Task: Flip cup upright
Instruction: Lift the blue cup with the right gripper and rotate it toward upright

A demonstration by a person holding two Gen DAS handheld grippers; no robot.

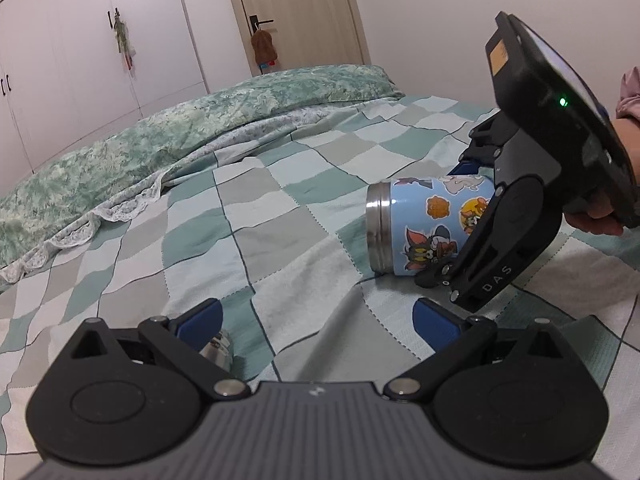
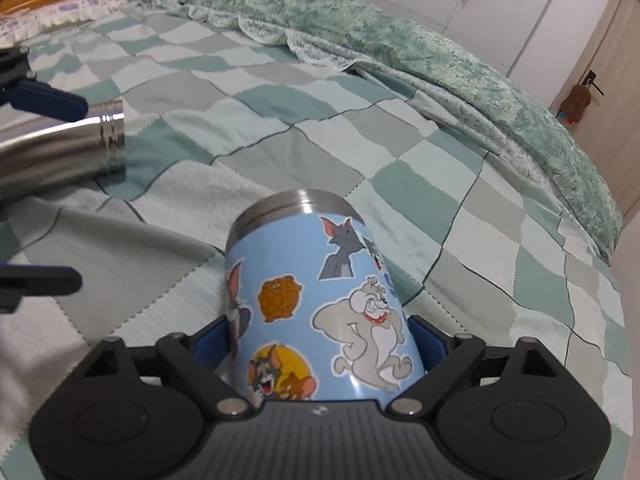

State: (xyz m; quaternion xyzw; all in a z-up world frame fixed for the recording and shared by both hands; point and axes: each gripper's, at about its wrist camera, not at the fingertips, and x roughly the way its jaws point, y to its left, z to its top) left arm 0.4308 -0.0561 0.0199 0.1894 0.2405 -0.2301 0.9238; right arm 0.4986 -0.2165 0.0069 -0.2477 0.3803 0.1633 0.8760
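Your left hand-held gripper (image 1: 316,318) has a grey ribbed body with a small pale logo at its front edge, flanked by two round black housings. Black linkage arms pinned with silver screws lead out to blue finger pads (image 1: 200,318). Your right hand-held gripper (image 2: 320,340) is built the same way: ribbed grey deck, black discs, silver pivots, blue pads (image 2: 430,340). From the left camera its side reads "DAS" in pale letters, and a green light glows on the black unit above it. Your right hand (image 1: 600,216) shows bare skin, with a pink sleeve (image 1: 630,92) bunched at the wrist.
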